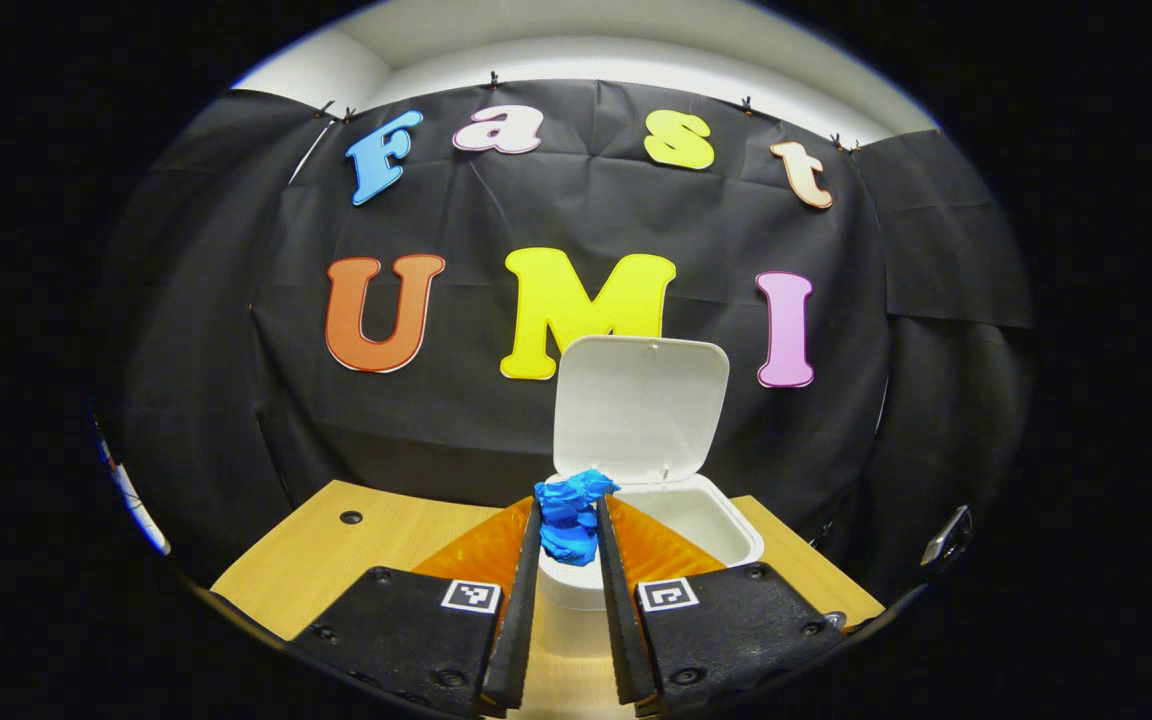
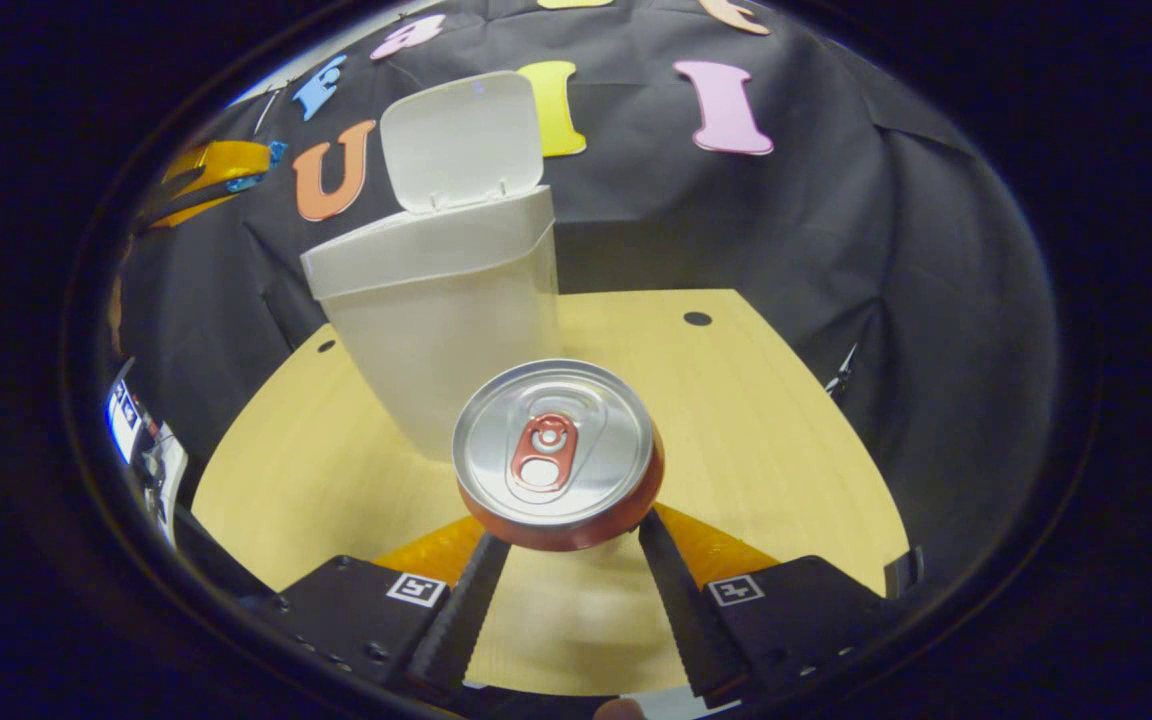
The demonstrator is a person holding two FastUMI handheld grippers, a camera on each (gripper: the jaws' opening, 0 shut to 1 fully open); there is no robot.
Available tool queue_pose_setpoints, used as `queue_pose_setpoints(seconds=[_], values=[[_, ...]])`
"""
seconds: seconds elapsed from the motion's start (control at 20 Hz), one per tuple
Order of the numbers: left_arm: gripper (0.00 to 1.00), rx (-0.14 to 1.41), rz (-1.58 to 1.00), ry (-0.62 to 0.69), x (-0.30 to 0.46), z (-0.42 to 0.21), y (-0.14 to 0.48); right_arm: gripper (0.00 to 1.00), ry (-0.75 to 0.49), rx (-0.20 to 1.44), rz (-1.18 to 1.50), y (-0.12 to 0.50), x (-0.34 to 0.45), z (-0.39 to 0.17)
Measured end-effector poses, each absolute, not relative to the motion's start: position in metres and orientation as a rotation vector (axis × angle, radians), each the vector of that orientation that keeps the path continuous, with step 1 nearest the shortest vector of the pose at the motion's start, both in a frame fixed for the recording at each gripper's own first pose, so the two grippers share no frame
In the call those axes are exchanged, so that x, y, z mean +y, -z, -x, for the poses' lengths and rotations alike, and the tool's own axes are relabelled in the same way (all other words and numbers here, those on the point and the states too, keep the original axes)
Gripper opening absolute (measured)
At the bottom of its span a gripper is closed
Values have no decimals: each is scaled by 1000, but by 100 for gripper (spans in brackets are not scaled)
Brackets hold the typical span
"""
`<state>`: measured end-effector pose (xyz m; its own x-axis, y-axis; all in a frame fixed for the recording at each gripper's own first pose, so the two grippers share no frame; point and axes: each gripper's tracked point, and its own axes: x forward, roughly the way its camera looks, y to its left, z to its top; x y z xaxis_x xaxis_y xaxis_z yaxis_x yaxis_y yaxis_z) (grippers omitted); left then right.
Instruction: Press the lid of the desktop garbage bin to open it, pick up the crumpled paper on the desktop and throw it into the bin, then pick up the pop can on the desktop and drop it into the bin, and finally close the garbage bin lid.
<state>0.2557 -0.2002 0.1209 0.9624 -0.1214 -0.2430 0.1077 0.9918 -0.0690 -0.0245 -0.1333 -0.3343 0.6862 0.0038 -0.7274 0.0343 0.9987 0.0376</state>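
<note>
Wooden desktop (image 2: 786, 420): your left gripper (image 1: 568, 530) pinches crumpled paper (image 1: 569, 518) short of the bin (image 1: 706, 520)'s near rim, risking a spill; right gripper (image 2: 566, 545) spread around can (image 2: 558, 455).

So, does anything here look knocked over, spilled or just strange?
Nothing stands out. The bin stands upright with its lid flipped open, the left gripper holds blue crumpled paper at its rim, and the pop can sits upright between the right gripper fingers.

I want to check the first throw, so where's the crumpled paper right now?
In the left gripper view the crumpled paper sits pinched in the left gripper, held just short of the open bin, near its front rim.
</note>
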Motion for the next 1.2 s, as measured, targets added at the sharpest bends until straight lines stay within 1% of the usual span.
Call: queue_pose_setpoints(seconds=[0.35,0.5,0.55,0.6,0.65,0.75,0.8,0.85,0.9,0.95,1.2], values=[[37,273,35,125,-221,-294,-103,80,64,756,-58,304,-170,12],[41,294,35,125,-229,-304,-94,79,73,740,-52,295,-175,9],[48,296,30,127,-231,-307,-93,79,75,739,-59,294,-177,7],[50,300,25,133,-232,-310,-92,79,76,736,-67,294,-178,6],[45,307,19,137,-234,-312,-90,79,78,735,-72,294,-180,4],[48,333,14,148,-237,-315,-80,79,76,735,-71,294,-178,4],[54,344,12,144,-236,-313,-78,79,71,734,-66,294,-177,3],[75,346,7,144,-236,-313,-77,79,67,733,-62,292,-176,3],[89,346,-1,145,-237,-311,-77,79,63,732,-60,291,-175,2],[100,346,-7,148,-237,-310,-77,80,60,727,-59,289,-174,1],[100,329,0,151,-226,-294,-83,79,27,687,-34,262,-160,-7]])
